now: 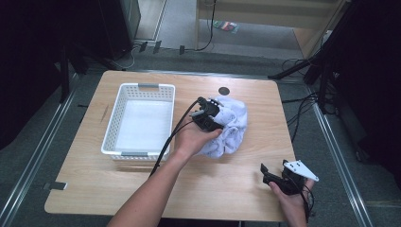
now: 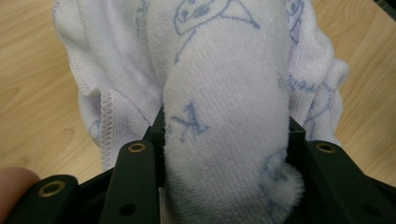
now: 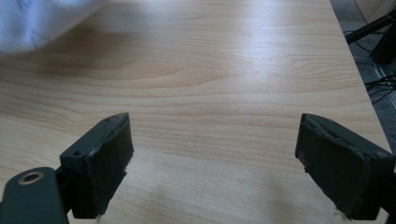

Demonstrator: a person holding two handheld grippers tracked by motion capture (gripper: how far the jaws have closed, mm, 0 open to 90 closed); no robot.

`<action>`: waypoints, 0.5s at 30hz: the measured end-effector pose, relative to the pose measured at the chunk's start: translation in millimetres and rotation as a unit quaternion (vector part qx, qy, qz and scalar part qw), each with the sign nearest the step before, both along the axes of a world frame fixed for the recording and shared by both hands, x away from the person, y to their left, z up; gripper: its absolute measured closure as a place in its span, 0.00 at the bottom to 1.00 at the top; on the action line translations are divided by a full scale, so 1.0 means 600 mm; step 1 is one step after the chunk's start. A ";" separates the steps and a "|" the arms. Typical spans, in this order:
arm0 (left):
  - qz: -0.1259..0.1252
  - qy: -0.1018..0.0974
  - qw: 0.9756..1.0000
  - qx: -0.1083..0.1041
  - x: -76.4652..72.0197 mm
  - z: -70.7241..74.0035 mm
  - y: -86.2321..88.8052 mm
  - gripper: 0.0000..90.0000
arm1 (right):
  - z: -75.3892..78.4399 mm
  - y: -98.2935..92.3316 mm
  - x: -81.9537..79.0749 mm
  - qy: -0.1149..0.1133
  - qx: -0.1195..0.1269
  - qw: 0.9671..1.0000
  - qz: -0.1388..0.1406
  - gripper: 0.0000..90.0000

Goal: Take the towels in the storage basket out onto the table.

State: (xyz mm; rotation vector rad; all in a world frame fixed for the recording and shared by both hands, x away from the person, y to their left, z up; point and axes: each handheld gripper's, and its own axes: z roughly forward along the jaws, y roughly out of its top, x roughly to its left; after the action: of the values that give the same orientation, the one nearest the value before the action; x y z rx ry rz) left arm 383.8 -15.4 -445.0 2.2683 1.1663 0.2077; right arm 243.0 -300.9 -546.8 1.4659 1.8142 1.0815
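Wooden table (image 1: 142, 189), light grain, seen from above. White plastic lattice basket (image 1: 124, 101) with grey handles sits on the left half, long side running near to far; interior bare.

Just right of the basket, at table centre: crumpled white terry towel with pale blue printed drawings (image 1: 231, 124), lying in a heap on the tabletop. Small dark round mark (image 1: 224, 91) on the wood just beyond its far edge.

Left gripper (image 1: 208, 116) at the towel's left edge, hand (image 1: 194, 139) behind it, black cable (image 1: 165, 146) trailing back toward the near side past the basket's right wall. In the left gripper view, a thick fold of the towel (image 2: 224, 140) is bunched between the jaws, both pads pressing into the cloth: pinching it. Rest of the towel spreads beyond onto the wood.

Right gripper (image 1: 276, 176) at the near right of the table, well apart from the towel, grey three-cornered plate (image 1: 300, 169) on top. Jaws spread wide over bare wood, nothing between them; a towel corner (image 3: 42, 21) shows far left in the right gripper view.
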 end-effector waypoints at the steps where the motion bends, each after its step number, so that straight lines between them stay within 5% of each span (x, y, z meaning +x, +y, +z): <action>1: 0.002 0.002 1.000 0.000 -0.001 -0.007 -0.004 0.62 | 0.000 0.000 0.000 0.000 0.000 1.000 0.000 0.12; 6: -0.002 0.016 1.000 0.007 -0.001 -0.032 -0.013 0.58 | 0.000 0.000 0.000 -0.001 0.000 1.000 0.001 0.12; 8: -0.010 0.039 0.999 0.009 0.000 -0.047 -0.018 0.52 | 0.000 0.000 0.000 -0.001 0.000 1.000 0.000 0.12; 11: -0.015 0.037 0.999 0.019 -0.003 -0.052 -0.022 0.42 | 0.000 0.000 0.000 0.000 -0.001 1.000 0.000 0.12; 12: -0.007 0.039 0.999 0.012 -0.003 -0.051 -0.022 0.22 | 0.000 0.000 0.000 0.000 0.000 1.000 0.000 0.12; 15: -0.001 0.044 0.999 0.007 -0.005 -0.039 -0.020 0.00 | 0.000 0.000 0.000 -0.001 -0.001 1.000 0.000 0.12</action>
State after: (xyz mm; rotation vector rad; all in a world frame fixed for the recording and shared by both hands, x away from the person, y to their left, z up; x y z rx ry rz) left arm 380.9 -27.6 -468.2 2.3113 1.2094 0.1161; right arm 242.8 -300.9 -546.8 1.4625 1.8140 1.0813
